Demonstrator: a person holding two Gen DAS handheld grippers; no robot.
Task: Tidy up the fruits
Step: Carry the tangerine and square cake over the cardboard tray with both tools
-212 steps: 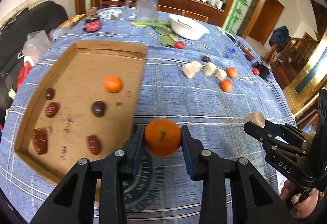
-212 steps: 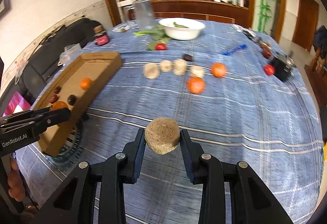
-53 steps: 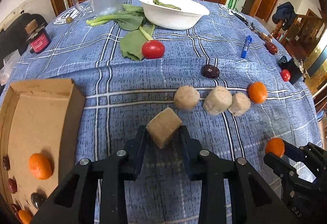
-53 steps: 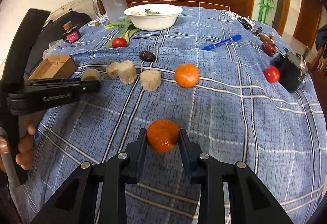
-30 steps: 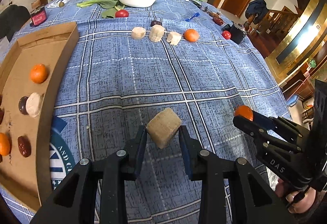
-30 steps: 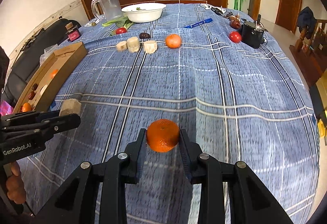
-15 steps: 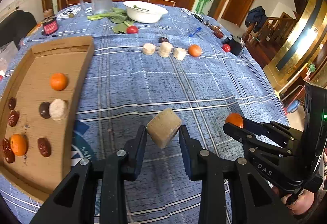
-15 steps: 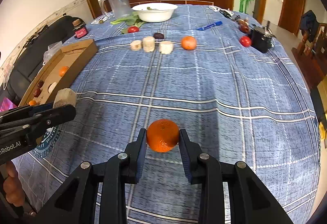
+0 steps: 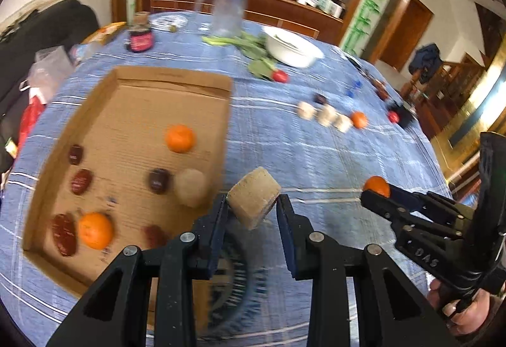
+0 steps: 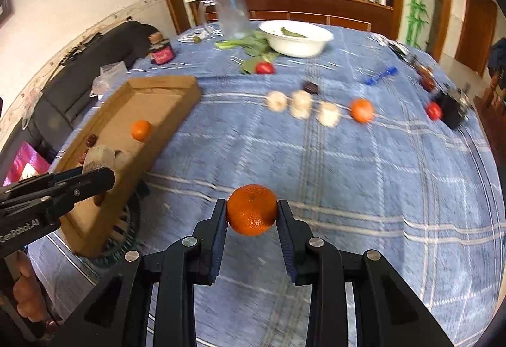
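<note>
Between the pads of the left tongs (image 9: 252, 204) a tan cut chunk (image 9: 254, 201) is clamped, tilted, and held clear of the blue plaid desk (image 9: 310, 157) beside the right wall of the cardboard tray (image 9: 132, 75). A mandarin (image 10: 251, 209) is pinched in the same way by the right tongs (image 10: 252, 214), also above the cloth. Each pair of tongs is seen from the other's camera: the left ones at the left edge of the right wrist view, with the person's hand (image 10: 27, 299) on the grip below, and the right ones at the right edge of the left wrist view, the orange fruit showing at their tip.

Inside the tray two more mandarins (image 9: 179, 138) are laid, one toward the far side and one near the front left corner, together with a pale round chunk (image 9: 190, 187) and several dark red dates (image 9: 81, 181). Farther off on the desk, three pale chunks (image 10: 302, 103) and a loose mandarin (image 10: 361, 110) are lined up in a row, with a dark date (image 10: 310, 87) just behind them. Beyond these, a red tomato (image 10: 264, 67), leafy greens (image 10: 249, 45), a white bowl (image 10: 295, 38) and a clear jug (image 10: 229, 15) are set out, all softened by blur.
</note>
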